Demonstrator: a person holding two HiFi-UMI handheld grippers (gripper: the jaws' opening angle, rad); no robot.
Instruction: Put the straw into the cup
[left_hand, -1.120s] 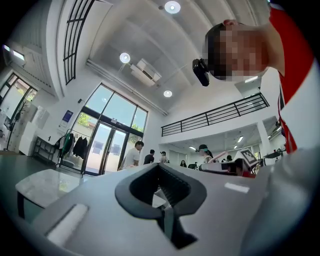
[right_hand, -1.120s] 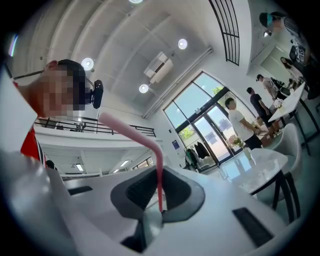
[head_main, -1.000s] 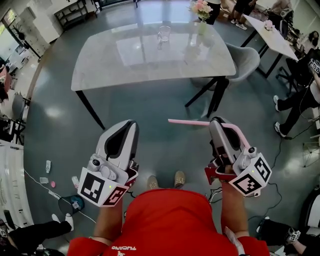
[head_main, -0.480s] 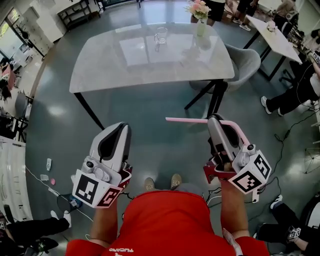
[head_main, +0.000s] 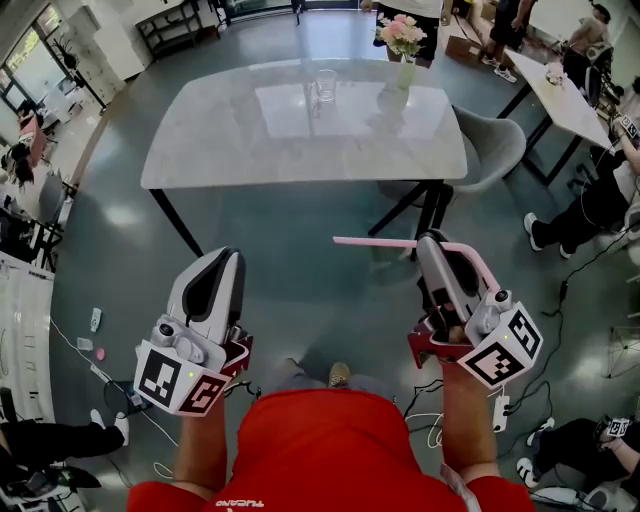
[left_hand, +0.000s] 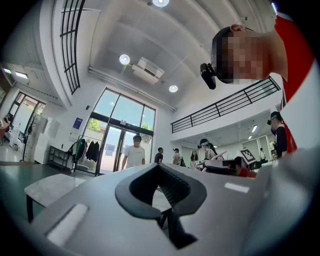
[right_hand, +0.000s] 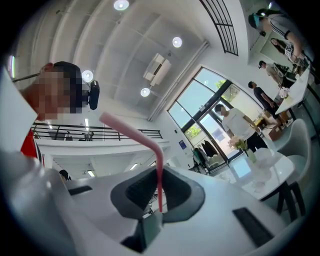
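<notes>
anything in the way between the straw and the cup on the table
Nothing visible. The right gripper is shut on the pink straw, and only open floor and bare table lie between it and the cup. The flower vase stands to the cup's right, apart from it.

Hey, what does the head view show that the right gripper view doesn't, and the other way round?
Head view only: the left gripper, shut and empty, the grey floor, and the cup plainly on the table; I can't make the cup out in the right gripper view.
Right gripper view only: ceiling lights, a balcony railing and glass doors.
Both: the pink straw clamped in the right gripper, the table, and the vase of flowers.
</notes>
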